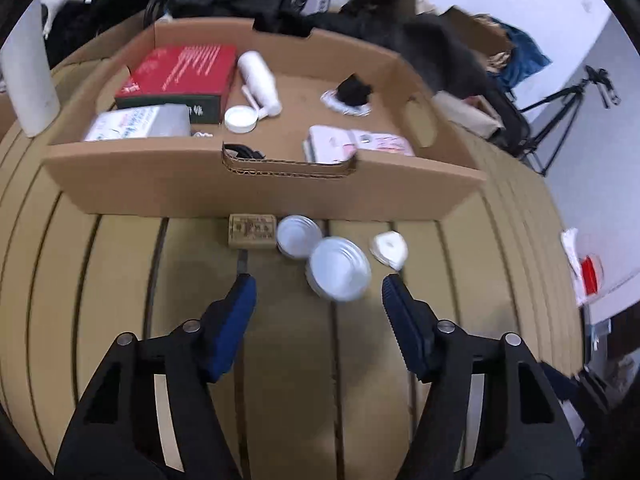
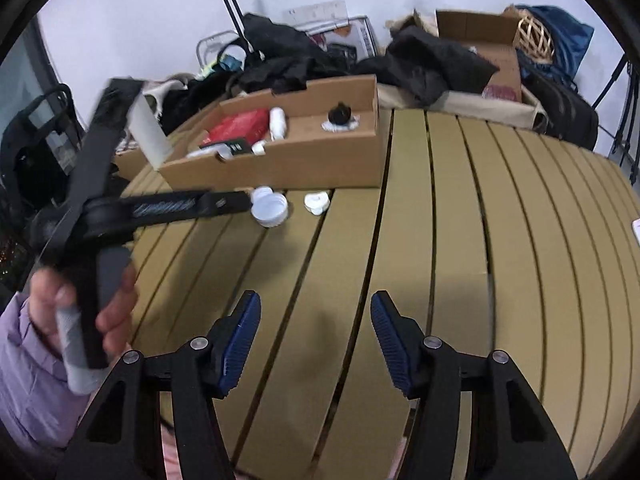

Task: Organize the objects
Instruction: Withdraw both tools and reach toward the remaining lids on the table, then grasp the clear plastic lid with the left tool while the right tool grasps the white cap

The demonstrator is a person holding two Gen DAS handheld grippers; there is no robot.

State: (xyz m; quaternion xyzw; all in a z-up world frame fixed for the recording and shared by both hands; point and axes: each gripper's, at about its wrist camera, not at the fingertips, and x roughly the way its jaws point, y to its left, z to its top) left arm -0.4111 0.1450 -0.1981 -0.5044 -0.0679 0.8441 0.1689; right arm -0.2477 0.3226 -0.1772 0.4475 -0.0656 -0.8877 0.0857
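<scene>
On the slatted tan table [image 1: 120, 300], in front of a cardboard tray [image 1: 160, 184], lie a small tan box [image 1: 252, 231], two round white tins [image 1: 299, 236] [image 1: 339, 268] and a small white piece [image 1: 389, 249]. My left gripper [image 1: 318, 290] is open, and the nearer tin sits just ahead between its blue pads without touching them. In the right wrist view a hand in a lilac sleeve holds the left gripper [image 2: 240, 200] over the tins [image 2: 269, 204]. My right gripper [image 2: 316, 304] is open over bare slats with nothing between its fingers.
The tray holds a red box [image 1: 180, 72], a white bottle [image 1: 260, 80], a white lid [image 1: 241, 118], a black lump [image 1: 352, 90] and a pink-white pack [image 1: 356, 144]. Black clothes and cardboard boxes [image 2: 476, 32] pile behind. A tripod [image 1: 568, 112] stands right.
</scene>
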